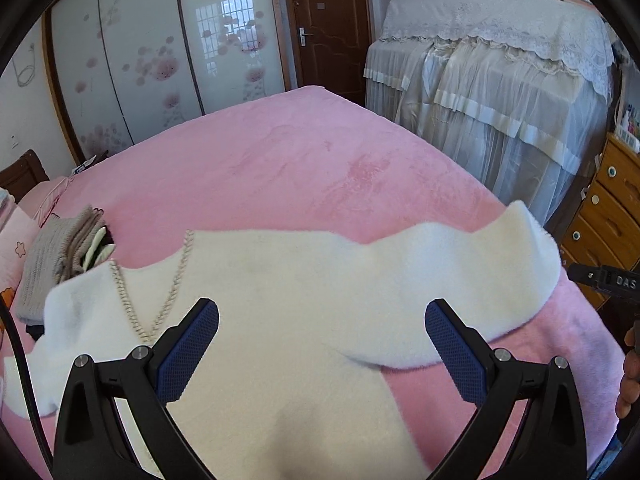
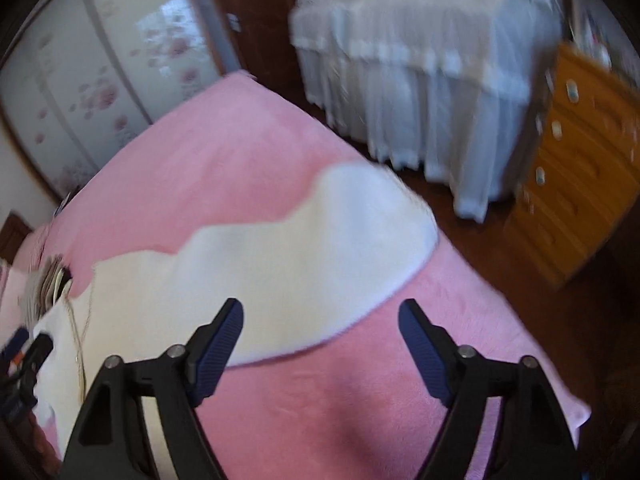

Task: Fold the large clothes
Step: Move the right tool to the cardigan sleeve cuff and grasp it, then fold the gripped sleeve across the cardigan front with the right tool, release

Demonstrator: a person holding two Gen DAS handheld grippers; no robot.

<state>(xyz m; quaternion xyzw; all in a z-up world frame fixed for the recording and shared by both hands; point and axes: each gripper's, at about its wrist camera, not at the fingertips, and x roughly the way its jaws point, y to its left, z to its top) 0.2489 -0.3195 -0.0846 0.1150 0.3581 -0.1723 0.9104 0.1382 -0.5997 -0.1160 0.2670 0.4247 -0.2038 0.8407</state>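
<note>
Room: bedroom with a pink plush bed cover, floral sliding wardrobe doors at 11 o'clock, a brown door at 12 o'clock.
Garment: white fleecy garment lies spread flat across the near part of the bed cover, one sleeve reaching toward 2 o'clock in the left wrist view.
Left view only: sharp picture; a pale cord lying on the garment at 9 o'clock, a folded grey knit pile just beyond it, books on a lace-draped piece of furniture at 1 o'clock.
Right view only: blurred picture; brown floor beside the bed, more of the wooden chest of drawers at 2 o'clock.
Left gripper: tilted downward over the garment's middle, jaws wide, nothing between the blue pads.
Right gripper: angled steeply down, rolled so the bed slants; jaws wide apart, nothing between them; left finger over the garment's edge, right finger over bare pink cover.
Hand: fingers show at the 3 o'clock rim of the left view.
</note>
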